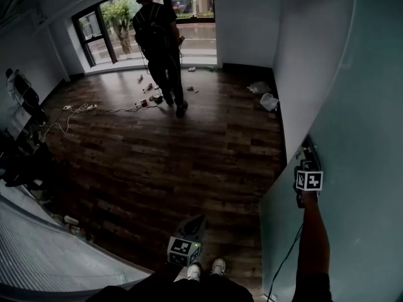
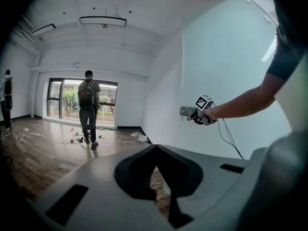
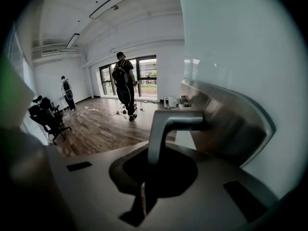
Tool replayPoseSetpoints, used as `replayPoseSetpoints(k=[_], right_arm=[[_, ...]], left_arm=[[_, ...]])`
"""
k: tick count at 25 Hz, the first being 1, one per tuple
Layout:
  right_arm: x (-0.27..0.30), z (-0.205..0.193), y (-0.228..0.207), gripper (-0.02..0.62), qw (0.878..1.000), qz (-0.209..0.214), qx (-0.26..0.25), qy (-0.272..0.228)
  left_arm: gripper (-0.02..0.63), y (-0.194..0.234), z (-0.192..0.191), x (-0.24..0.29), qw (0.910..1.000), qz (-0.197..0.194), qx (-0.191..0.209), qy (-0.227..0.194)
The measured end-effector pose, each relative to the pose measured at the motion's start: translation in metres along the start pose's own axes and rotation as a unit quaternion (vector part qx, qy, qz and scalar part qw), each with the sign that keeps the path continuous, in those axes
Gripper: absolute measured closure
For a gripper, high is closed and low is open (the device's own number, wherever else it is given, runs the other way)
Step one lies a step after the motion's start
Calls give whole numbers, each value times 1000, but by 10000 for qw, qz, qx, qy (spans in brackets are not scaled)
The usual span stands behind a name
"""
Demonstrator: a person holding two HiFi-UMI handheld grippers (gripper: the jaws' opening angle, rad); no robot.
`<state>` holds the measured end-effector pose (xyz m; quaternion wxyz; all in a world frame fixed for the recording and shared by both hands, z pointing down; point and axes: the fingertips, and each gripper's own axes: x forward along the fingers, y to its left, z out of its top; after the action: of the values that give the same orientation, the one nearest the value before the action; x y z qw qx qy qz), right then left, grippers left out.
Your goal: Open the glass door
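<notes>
The frosted glass door (image 1: pixel 356 118) fills the right side of the head view. Its metal lever handle (image 3: pixel 168 124) juts from a steel plate (image 3: pixel 226 124) and runs down between the jaws of my right gripper (image 3: pixel 147 170), which is shut on it. In the head view that gripper (image 1: pixel 307 165) sits against the door at arm's length, marker cube just behind it. The left gripper view shows the same grip (image 2: pixel 196 116) on the door (image 2: pixel 226 66). My left gripper (image 1: pixel 195 222) hangs low above the wood floor by my feet, its jaws (image 2: pixel 155 150) shut with nothing in them.
A person with a backpack (image 1: pixel 160 36) stands on the dark wood floor near the windows (image 1: pixel 189 5), with cables and small items (image 1: pixel 145 99) scattered around. White bags (image 1: pixel 267 99) lie by the right wall. Office chairs (image 3: pixel 45 117) and another person (image 1: pixel 22 93) are at left.
</notes>
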<state>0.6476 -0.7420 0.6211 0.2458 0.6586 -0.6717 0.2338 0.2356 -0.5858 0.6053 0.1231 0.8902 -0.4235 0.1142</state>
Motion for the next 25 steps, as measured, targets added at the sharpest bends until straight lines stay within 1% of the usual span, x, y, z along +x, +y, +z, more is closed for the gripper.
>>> replayPoseSetpoints(k=[1, 3, 4, 6, 7, 8, 9, 10, 11, 13, 15, 16, 18, 22, 25], right_arm=[[-1, -1, -5, 580, 10000, 31, 55, 35], [-6, -2, -14, 578, 9999, 4, -11, 165], [-10, -1, -17, 578, 9997, -62, -88, 201], [-26, 11, -21, 574, 9995, -230, -177, 105], [-31, 16, -24, 534, 9993, -312, -183, 26], [-34, 18, -28, 470, 9989, -423, -198, -37], [-37, 18, -33, 427, 9978, -601, -250, -113], [-44, 18, -37, 410, 9956, -850, -336, -227], [-54, 17, -39, 410, 9920, -1127, -427, -375], [-85, 17, -35, 403, 9819, -1601, -571, -836], [-118, 13, -27, 403, 9724, -1832, -617, -1306], [-132, 8, -19, 403, 9700, -1839, -601, -1471], [-161, -9, 9, 403, 9698, -1678, -516, -1694], [-232, -56, 99, 405, 9731, -1099, -155, -2018], [-275, -112, 176, 405, 9762, -606, 56, -2081]], left_arm=[[600, -1, -4, 0, 10000, 35, -9, 22], [600, -4, -11, 0, 9999, 110, -74, 87], [600, -6, -16, 1, 9998, 129, -122, 120], [600, -11, -23, 0, 9996, 139, -186, 163], [600, -12, -23, -1, 9996, 142, -195, 171], [600, -13, -23, -3, 9996, 145, -194, 173], [600, -13, -22, -6, 9996, 152, -192, 165], [600, -13, -22, -10, 9996, 163, -197, 146], [600, -13, -22, -14, 9995, 179, -213, 122], [600, -12, -24, -28, 9995, 210, -246, 71], [600, -13, -29, -42, 9994, 232, -266, 4], [600, -14, -32, -49, 9994, 235, -269, -39], [600, -14, -41, -70, 9993, 237, -272, -87], [600, -23, -62, -132, 9996, 142, -233, -122], [600, -37, -70, -177, 9996, 44, -235, -126]])
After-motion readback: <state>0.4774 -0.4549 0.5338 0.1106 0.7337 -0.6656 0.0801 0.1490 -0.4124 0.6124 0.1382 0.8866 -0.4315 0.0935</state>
